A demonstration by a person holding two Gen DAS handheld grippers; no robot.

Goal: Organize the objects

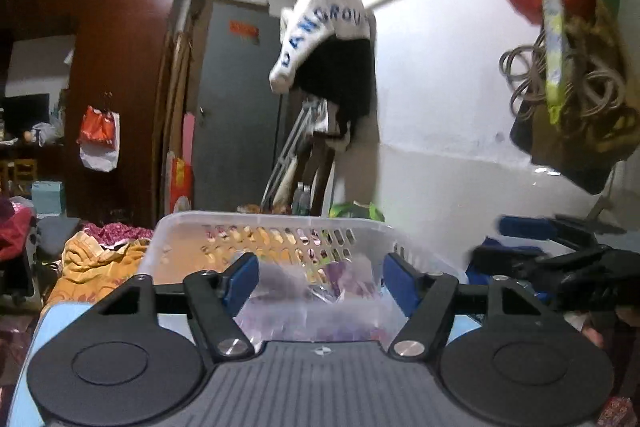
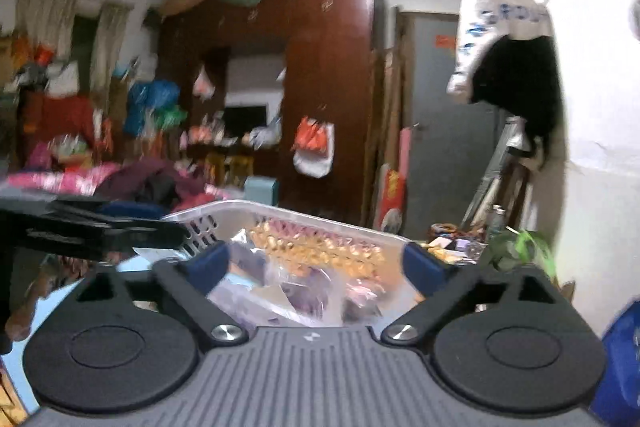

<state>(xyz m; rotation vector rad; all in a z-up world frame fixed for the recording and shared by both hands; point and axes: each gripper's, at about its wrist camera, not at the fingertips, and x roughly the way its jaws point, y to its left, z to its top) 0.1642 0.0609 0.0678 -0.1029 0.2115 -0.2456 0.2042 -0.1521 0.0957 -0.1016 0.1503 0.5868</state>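
Observation:
A clear plastic basket (image 1: 188, 227) with a perforated wall stands just ahead, holding clear bags of purple and pink items (image 1: 320, 291). My left gripper (image 1: 320, 277) is open and empty, its blue pads over the basket's near side. The right gripper shows at the right edge of the left wrist view (image 1: 560, 247). In the right wrist view the same basket (image 2: 320, 221) holds the bags (image 2: 304, 291). My right gripper (image 2: 320, 265) is open and empty above it. The left gripper reaches in from the left of the right wrist view (image 2: 100, 227).
Orange and pink cloth (image 1: 100, 259) lies left of the basket. A white wall (image 1: 460, 107) with hanging bags and coiled rings (image 1: 568, 83) is on the right. A dark wood wardrobe (image 1: 120, 67) and grey door (image 1: 240, 107) stand behind. A blue item (image 2: 620, 359) sits at the right.

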